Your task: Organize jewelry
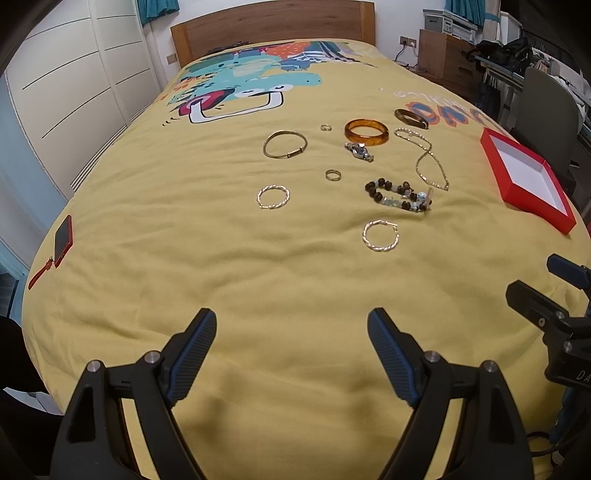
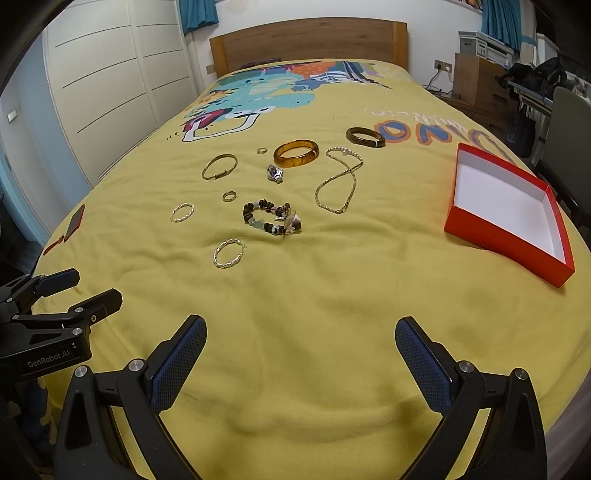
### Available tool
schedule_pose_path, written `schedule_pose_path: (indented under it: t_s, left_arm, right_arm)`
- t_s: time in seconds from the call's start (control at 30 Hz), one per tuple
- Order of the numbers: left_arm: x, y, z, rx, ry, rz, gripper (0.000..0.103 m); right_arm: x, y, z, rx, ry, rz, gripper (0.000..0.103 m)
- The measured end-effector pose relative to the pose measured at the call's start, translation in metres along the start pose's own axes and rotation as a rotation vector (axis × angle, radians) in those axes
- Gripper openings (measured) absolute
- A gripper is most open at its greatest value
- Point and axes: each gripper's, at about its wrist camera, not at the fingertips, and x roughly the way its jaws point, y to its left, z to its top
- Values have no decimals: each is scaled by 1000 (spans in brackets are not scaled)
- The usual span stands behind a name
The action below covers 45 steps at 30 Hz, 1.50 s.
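Note:
Several jewelry pieces lie spread on the yellow bedspread [image 1: 288,280]. Among them are an amber bangle [image 1: 366,132], a dark bangle [image 2: 365,137], a gold chain [image 2: 338,181], a beaded bracelet [image 2: 272,218], a thin gold bangle [image 1: 284,144] and twisted silver hoops [image 1: 381,235] [image 1: 273,196]. An open red box [image 2: 511,212] with a white inside sits at the right, empty. My left gripper [image 1: 291,334] and right gripper [image 2: 301,341] are both open and empty, hovering over the near part of the bed, well short of the jewelry.
A red phone [image 1: 62,240] with a strap lies at the bed's left edge. A wooden headboard [image 1: 273,26] stands at the far end, white wardrobe doors [image 1: 74,92] on the left, a chair [image 2: 569,129] and cluttered furniture on the right.

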Motion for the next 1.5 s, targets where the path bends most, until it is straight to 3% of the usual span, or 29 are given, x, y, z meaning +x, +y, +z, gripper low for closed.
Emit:
schedule_pose_path:
  t_s: [1.23, 1.5]
  left_arm:
    - [20, -3, 4, 28, 59, 54, 83]
    - [25, -5, 7, 37, 73, 55, 83]
  right_arm:
    - [19, -2, 2, 10, 32, 44, 99]
    - [25, -4, 4, 14, 38, 67, 93]
